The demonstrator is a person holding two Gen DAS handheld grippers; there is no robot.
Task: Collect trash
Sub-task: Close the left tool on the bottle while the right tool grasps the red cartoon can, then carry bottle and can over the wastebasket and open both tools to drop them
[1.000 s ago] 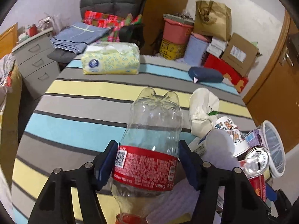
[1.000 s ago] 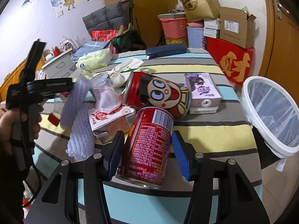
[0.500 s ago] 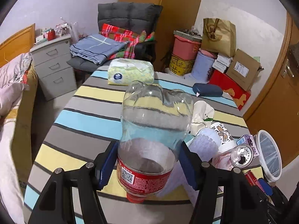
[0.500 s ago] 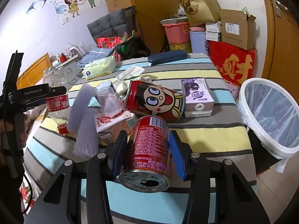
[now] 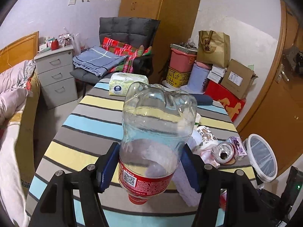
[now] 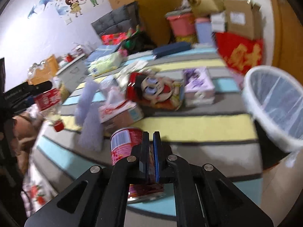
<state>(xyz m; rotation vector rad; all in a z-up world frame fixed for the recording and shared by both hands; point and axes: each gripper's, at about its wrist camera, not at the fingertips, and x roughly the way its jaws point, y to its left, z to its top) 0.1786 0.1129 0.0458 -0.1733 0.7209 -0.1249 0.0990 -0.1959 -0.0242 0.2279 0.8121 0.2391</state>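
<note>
My left gripper (image 5: 149,166) is shut on a clear plastic bottle (image 5: 157,132) with a red label, held cap-down above the striped table (image 5: 90,121). The right wrist view shows that bottle (image 6: 48,102) at the far left in a person's hand. My right gripper (image 6: 151,151) has its blue pads almost together with nothing gripped between them. The red drink can (image 6: 123,143) lies on the table under and to the left of the fingers. A white lined bin (image 6: 250,79) stands off the table's right edge. The right wrist view is blurred.
More litter lies mid-table: a cartoon-printed can (image 6: 155,90), a purple box (image 6: 198,87), a white foam net (image 6: 89,117) and a red-and-white carton (image 6: 119,111). A tissue pack (image 5: 128,84) and a dark blue case (image 6: 172,49) lie at the far end. Boxes and a chair stand behind.
The left gripper has lifted the bottle up and back from the table. The right jaws have closed from around the red can to almost together, and the can now lies beneath them.
</note>
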